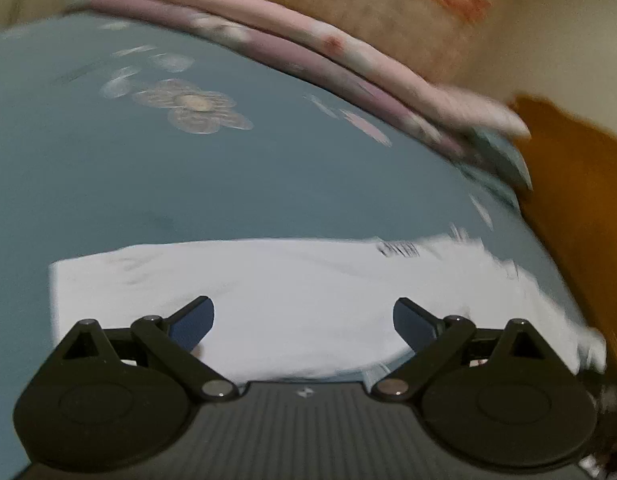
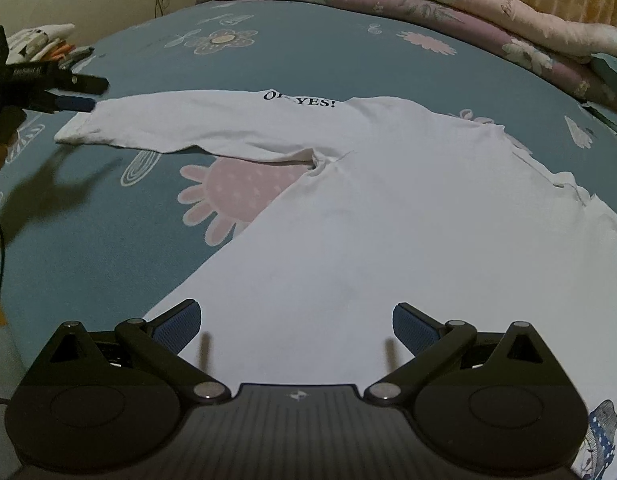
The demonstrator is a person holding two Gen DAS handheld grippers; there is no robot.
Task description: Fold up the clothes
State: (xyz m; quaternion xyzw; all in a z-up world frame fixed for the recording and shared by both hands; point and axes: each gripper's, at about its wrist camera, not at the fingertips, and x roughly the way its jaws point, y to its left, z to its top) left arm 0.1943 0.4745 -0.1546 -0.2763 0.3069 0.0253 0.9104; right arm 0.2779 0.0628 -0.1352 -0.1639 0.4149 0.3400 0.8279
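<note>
Blue floral bedsheet (image 2: 108,240) underlies white long-sleeved shirt (image 2: 388,208), spread flat, one sleeve extended sideways; black print reads "YES!", preceding letters folded under. Right gripper (image 2: 296,330) wide apart above shirt hem. Left gripper (image 1: 304,322), (image 2: 90,94) wide apart at sleeve cuff, holding nothing.

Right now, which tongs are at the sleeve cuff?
The left tongs, open at the outstretched sleeve's cuff. The right tongs hover open over the white shirt body.

White long-sleeved shirt (image 2: 388,216) lies flat on blue floral bedsheet (image 2: 108,240); right gripper (image 2: 296,326) open above its hem.
</note>
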